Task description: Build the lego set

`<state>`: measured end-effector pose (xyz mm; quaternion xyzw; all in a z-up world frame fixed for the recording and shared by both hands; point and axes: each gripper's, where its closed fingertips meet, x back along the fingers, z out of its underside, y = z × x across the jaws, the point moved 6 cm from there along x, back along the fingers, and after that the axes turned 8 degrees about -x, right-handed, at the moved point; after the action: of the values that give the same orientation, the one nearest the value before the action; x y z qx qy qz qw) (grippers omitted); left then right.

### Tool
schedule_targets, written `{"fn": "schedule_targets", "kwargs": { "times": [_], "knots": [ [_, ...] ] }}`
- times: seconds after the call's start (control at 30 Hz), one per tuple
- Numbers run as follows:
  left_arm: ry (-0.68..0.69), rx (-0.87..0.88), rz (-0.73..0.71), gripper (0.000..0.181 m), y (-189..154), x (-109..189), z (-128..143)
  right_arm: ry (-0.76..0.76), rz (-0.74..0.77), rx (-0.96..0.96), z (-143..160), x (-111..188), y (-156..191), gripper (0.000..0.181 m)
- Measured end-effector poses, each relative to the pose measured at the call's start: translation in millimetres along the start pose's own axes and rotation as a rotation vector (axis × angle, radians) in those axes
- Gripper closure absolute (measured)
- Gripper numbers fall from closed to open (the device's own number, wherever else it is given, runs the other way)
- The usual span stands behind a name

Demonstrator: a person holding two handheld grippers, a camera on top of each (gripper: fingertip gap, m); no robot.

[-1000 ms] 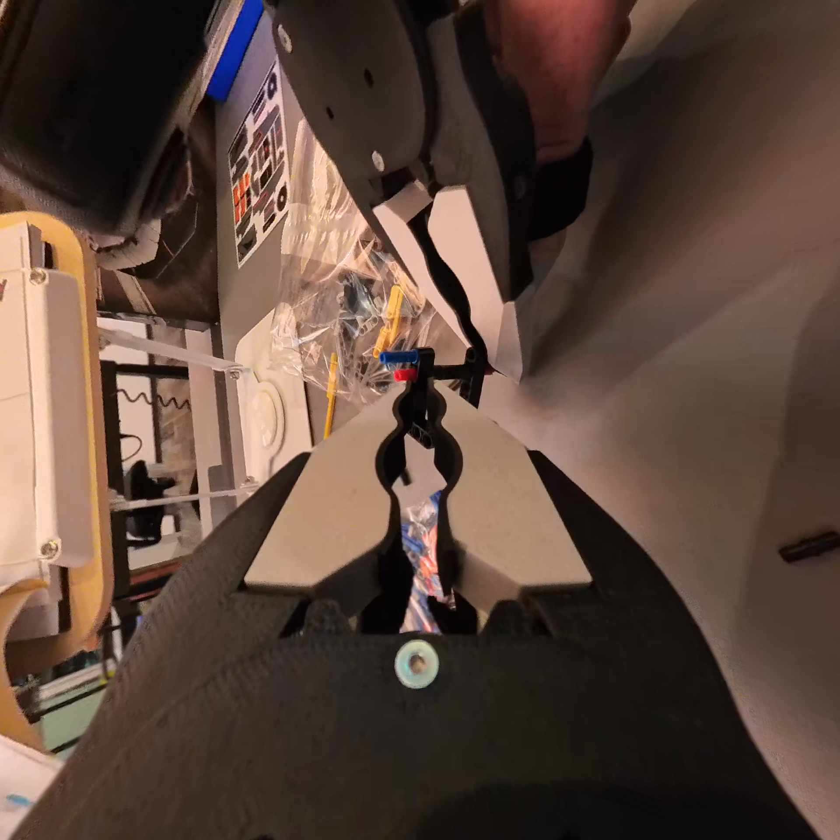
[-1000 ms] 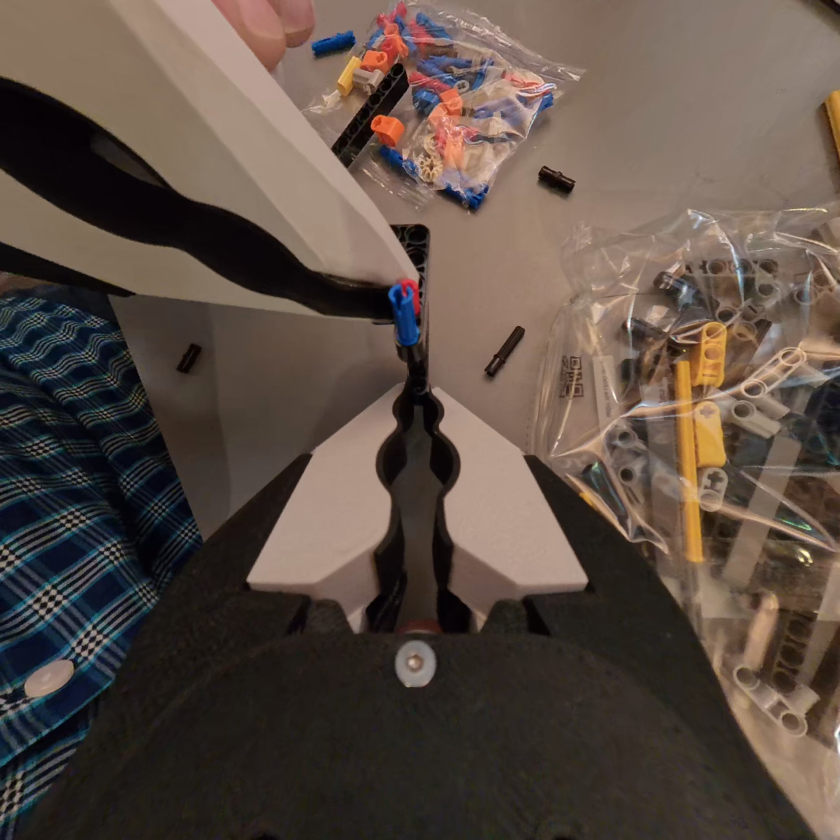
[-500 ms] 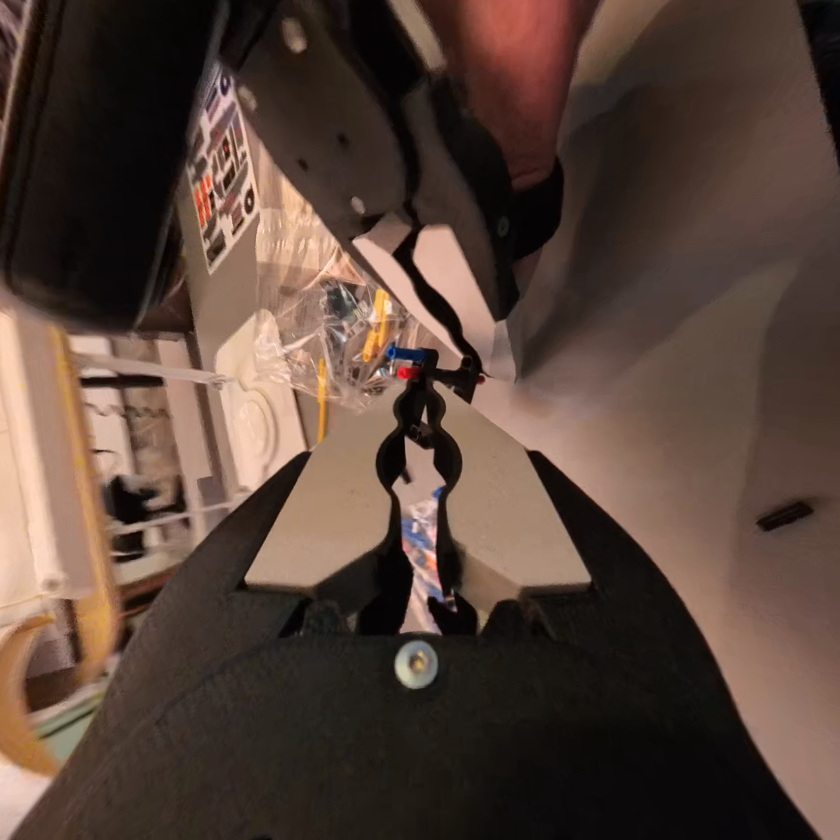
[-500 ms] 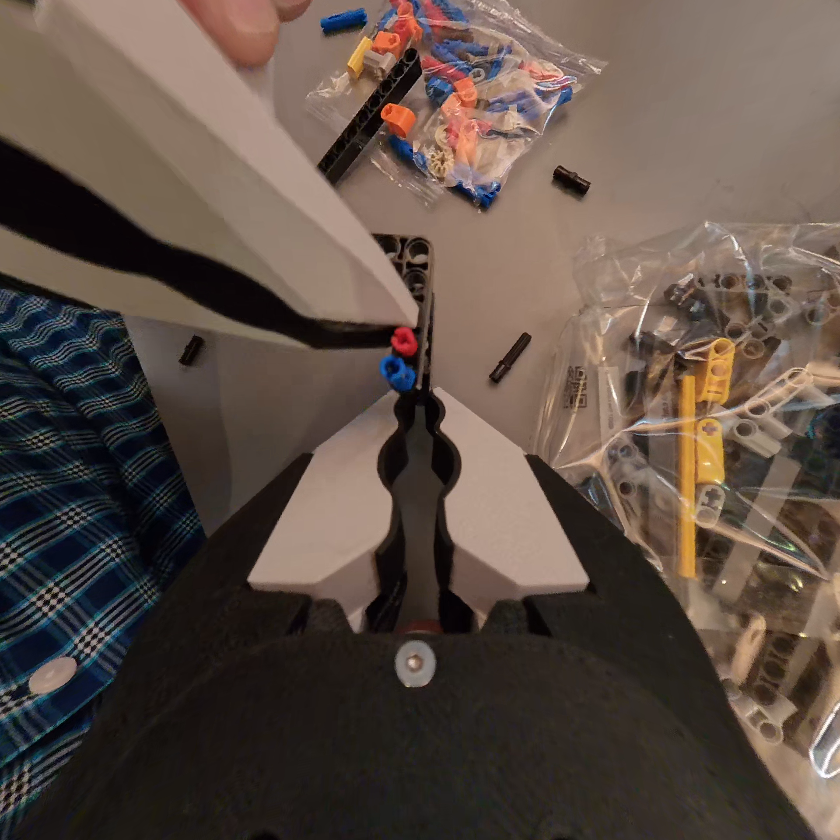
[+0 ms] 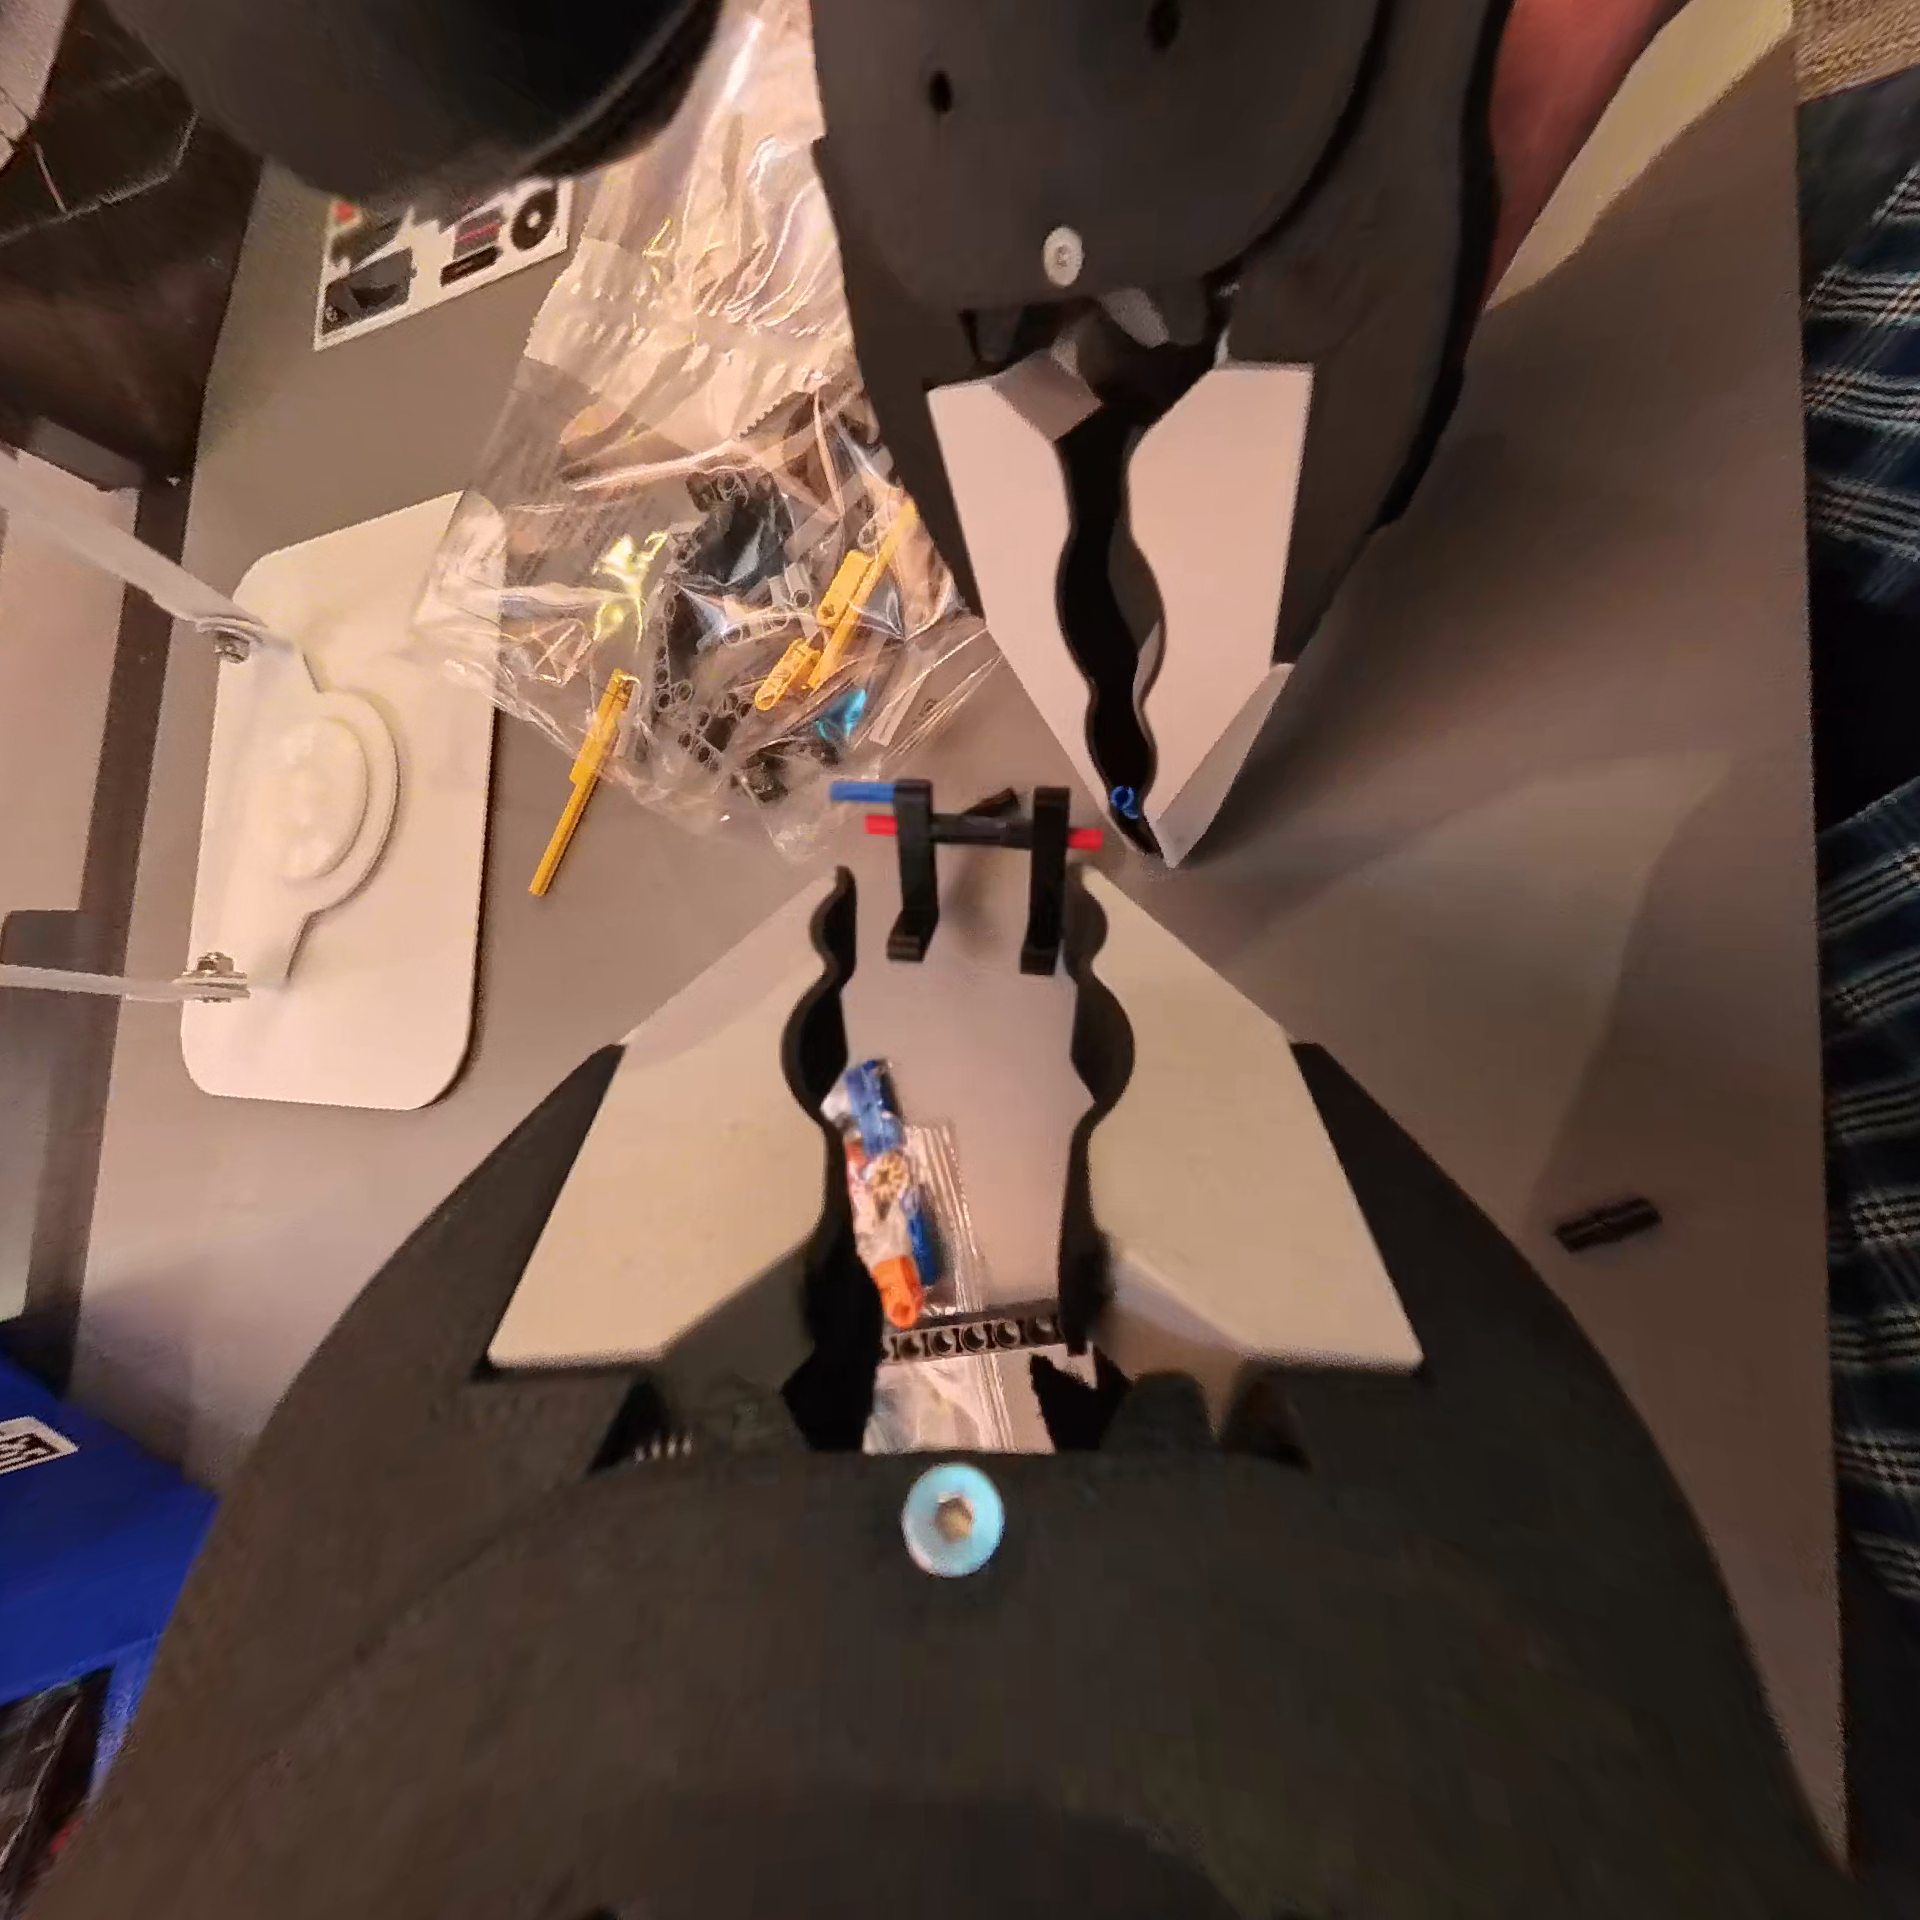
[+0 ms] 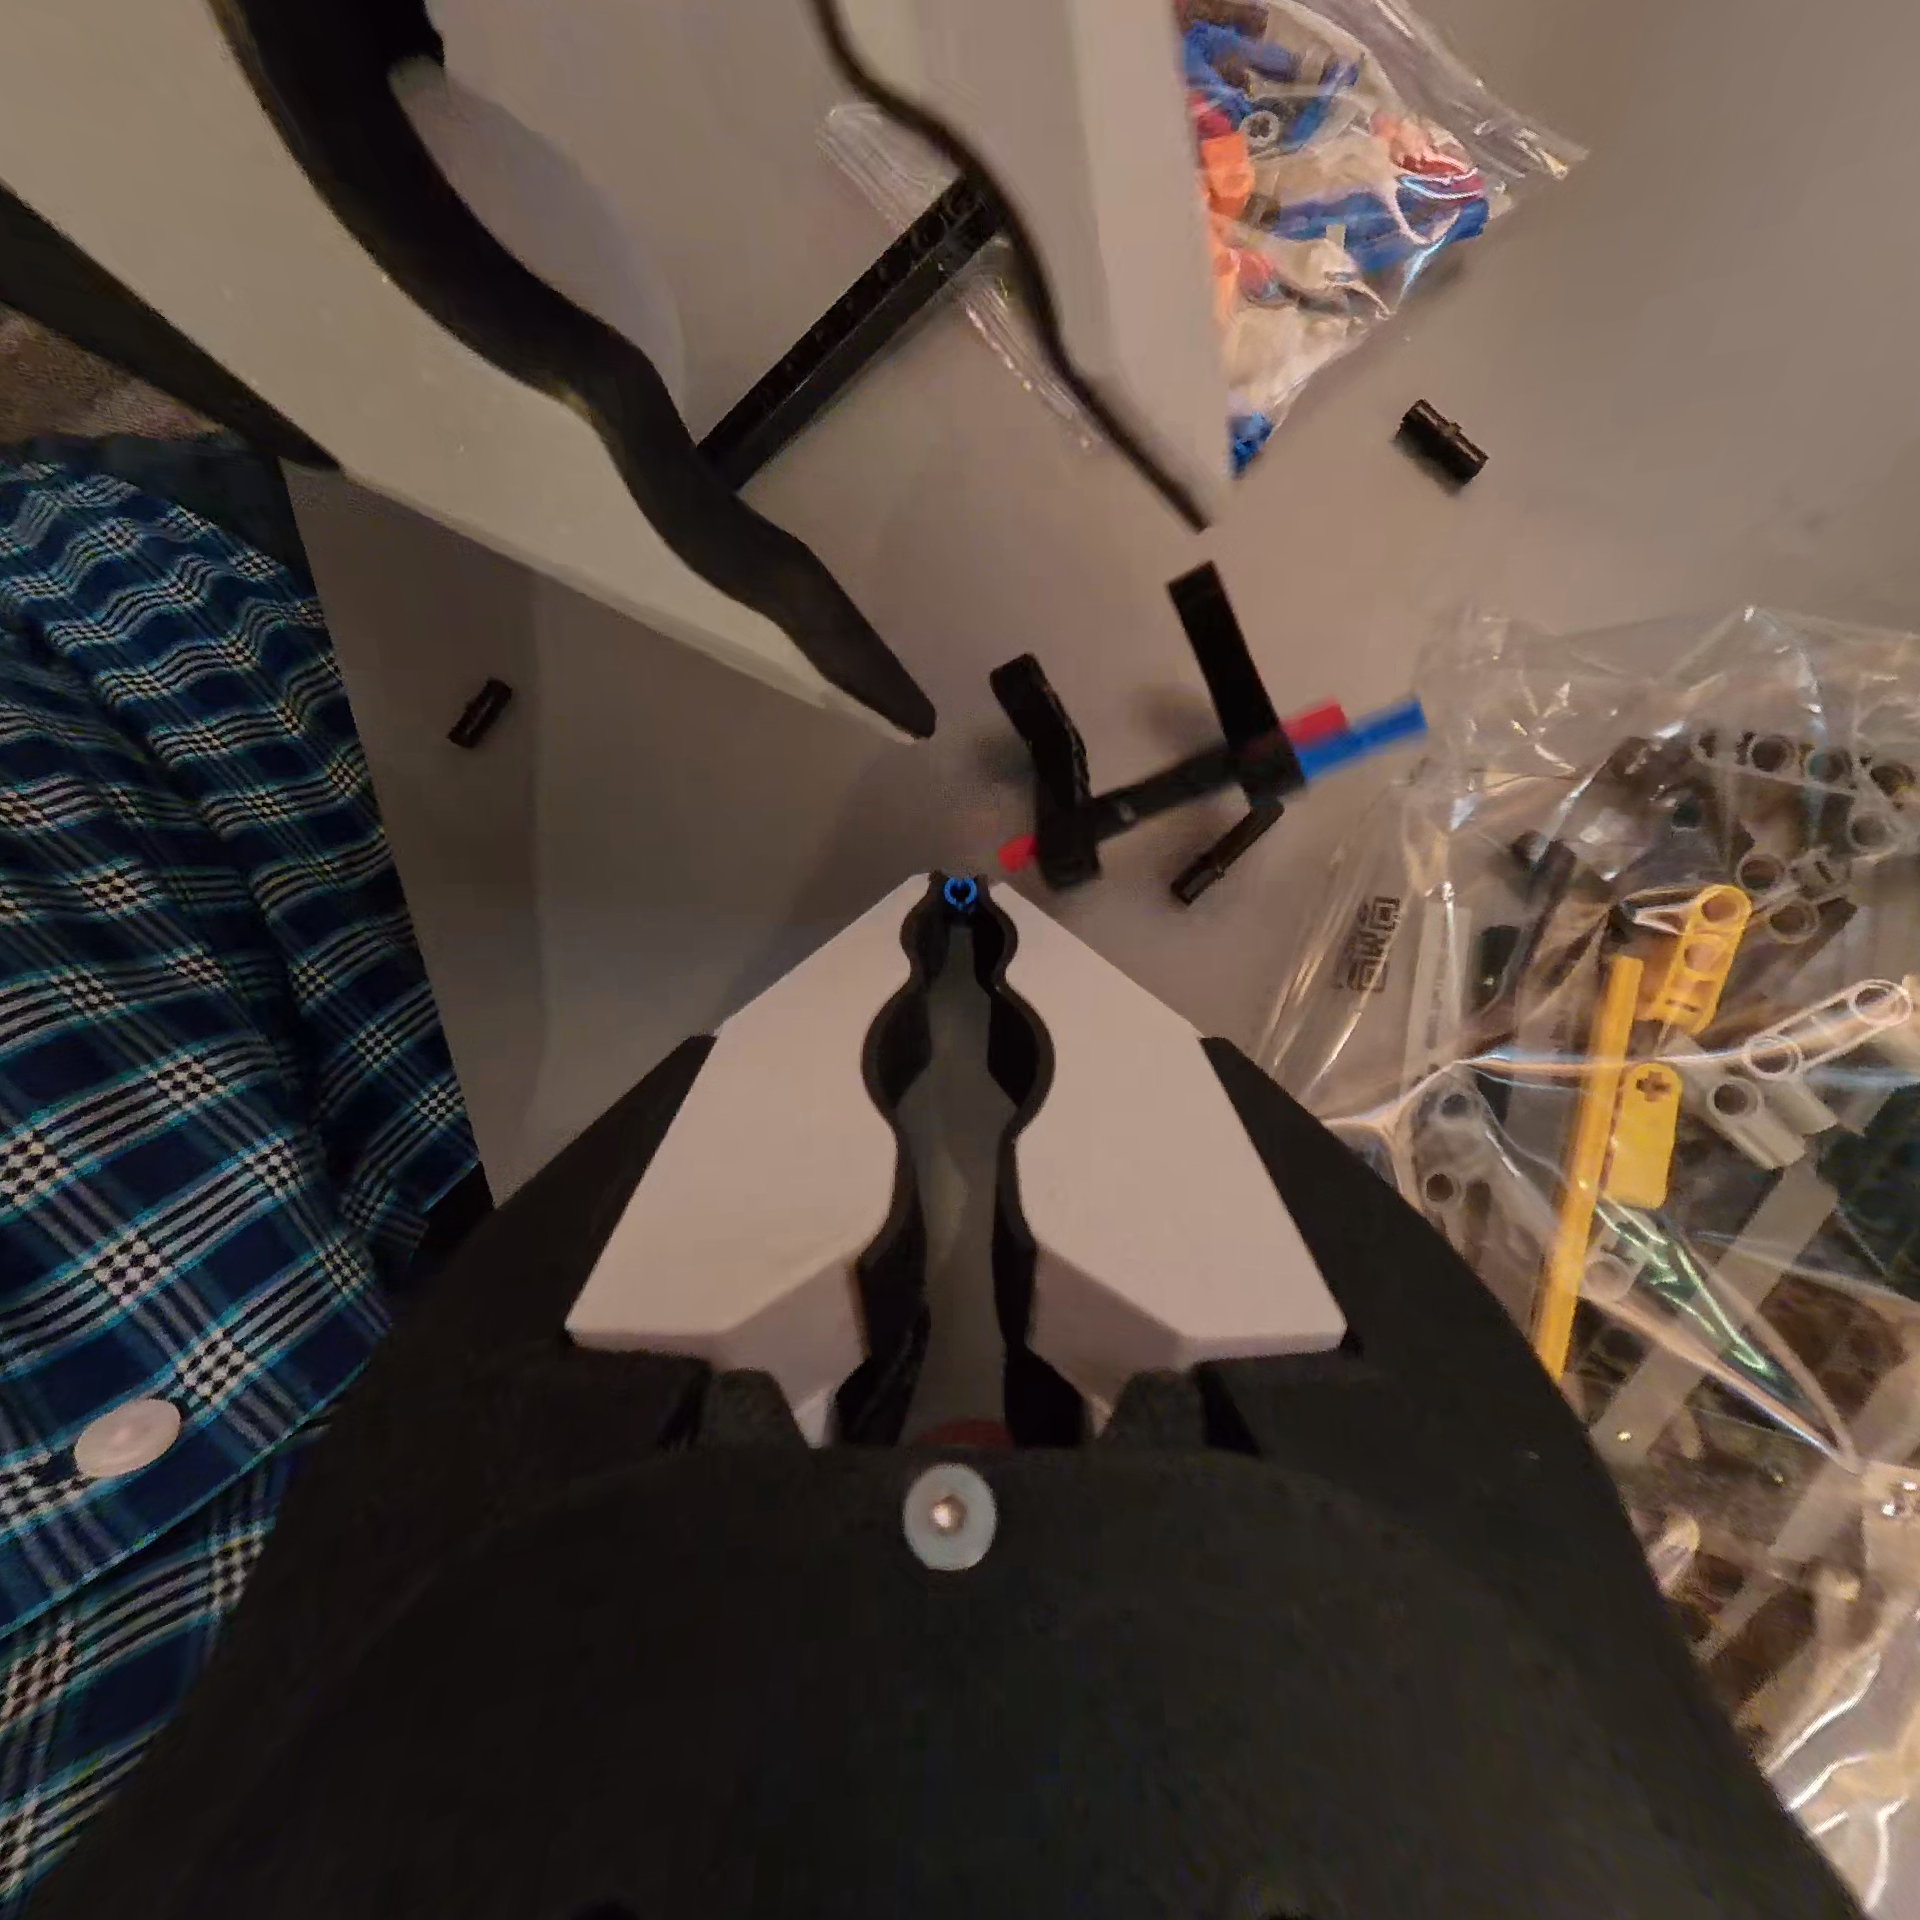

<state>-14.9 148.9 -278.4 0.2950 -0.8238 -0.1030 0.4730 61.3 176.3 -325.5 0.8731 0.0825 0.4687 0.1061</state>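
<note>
The small assembly [image 5: 977, 831], two black beams joined by a black axle with red ends and one blue pin, lies on the grey table [image 5: 1455, 935]. My left gripper [image 5: 966, 888] is open and empty, its fingertips on either side of the beams' near ends. My right gripper [image 6: 958, 885] is shut on a small blue pin [image 6: 958, 891], just short of the assembly's [image 6: 1164, 769] red end. In the left wrist view the right gripper [image 5: 1135, 831] comes in from above with the blue pin [image 5: 1122, 800] at its tip. In the right wrist view the open left gripper [image 6: 1049, 623] is over the assembly.
A large clear bag of grey, black and yellow parts [image 6: 1610, 1091] lies right of the assembly. A small bag of blue and orange parts [image 6: 1351, 208] and a long black beam [image 6: 862, 301] lie beyond. Loose black pins [image 6: 1439, 442] are scattered. A plaid sleeve [image 6: 156, 935] is left. Spacing between my two grippers at the tips: around 6 cm.
My left gripper has opened and let go of the assembly, which now lies flat on the table. My right gripper has come away from it, shut on a blue pin.
</note>
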Motion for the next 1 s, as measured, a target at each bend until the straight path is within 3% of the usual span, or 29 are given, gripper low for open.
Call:
{"fn": "schedule_targets", "kwargs": {
  "times": [0.17, 0.37, 0.47, 0.67, 1.0],
  "knots": [
    [0.011, 0.038, 0.075, 0.138, 5, -5, 8, -0.007, -0.009, 0.003, 1, 1, -1, 0.18],
    [-0.071, 0.065, 0.132, 0.164, -11, -5, -13, -0.068, -0.021, 0.031, -1, 12, 2, 0.181],
    [-0.084, 0.157, 0.151, 0.166, -11, -7, -17, -0.082, 0.066, 0.099, -3, 18, 3, 0.18],
    [-0.192, 0.526, 0.161, 0.159, -2, -4, -27, -0.142, 0.318, 0.203, -8, 27, 6, 0.181],
    [-0.238, 0.698, 0.049, 0.169, -9, -6, -28, -0.125, 0.669, 0.363, -9, 31, 9, 0.181]
  ]
}}
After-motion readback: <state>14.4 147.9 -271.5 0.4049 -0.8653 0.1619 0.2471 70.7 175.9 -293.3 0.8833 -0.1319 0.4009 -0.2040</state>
